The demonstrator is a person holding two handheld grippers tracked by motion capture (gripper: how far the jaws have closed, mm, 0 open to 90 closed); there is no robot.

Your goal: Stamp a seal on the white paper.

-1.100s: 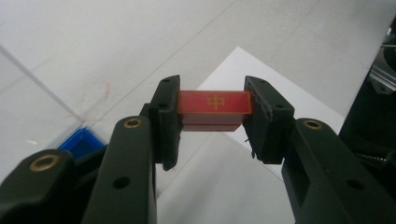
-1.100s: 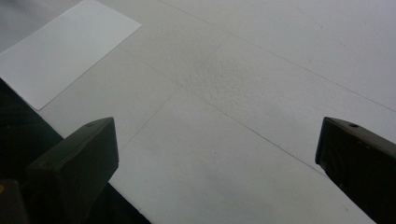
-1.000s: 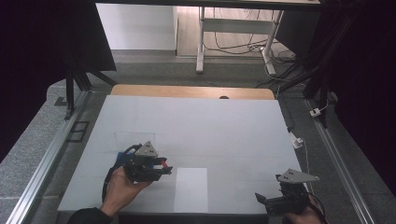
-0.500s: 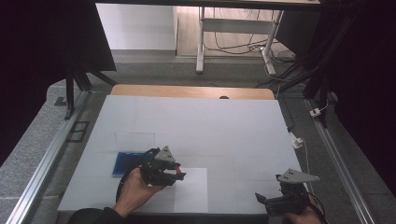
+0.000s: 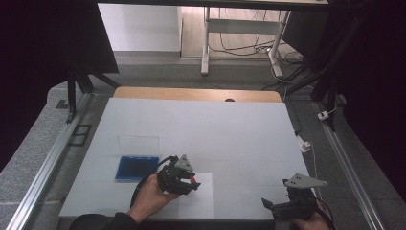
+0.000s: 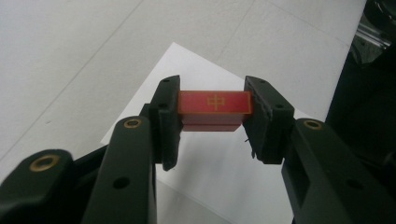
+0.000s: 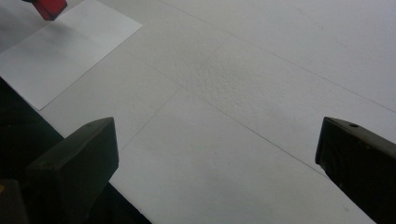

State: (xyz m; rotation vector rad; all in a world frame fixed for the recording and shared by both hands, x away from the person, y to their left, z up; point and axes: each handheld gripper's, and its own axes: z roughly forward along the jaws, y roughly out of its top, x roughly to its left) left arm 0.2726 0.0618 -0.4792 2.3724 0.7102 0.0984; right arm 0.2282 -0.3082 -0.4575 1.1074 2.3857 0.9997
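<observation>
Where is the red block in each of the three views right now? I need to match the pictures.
High view: the red block sits lower centre-left, between the jaws of the left tool, over the white sheet of paper.
Left gripper view: centre, clamped between the two black jaws.
Right gripper view: top left corner, cut off by the frame edge.
Shared landmark: the white sheet of paper beneath the block.

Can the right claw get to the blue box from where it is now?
Probably not easily: the right claw sits at the table's near right, while the blue box lies far left, with the left claw and its red block between.
</observation>
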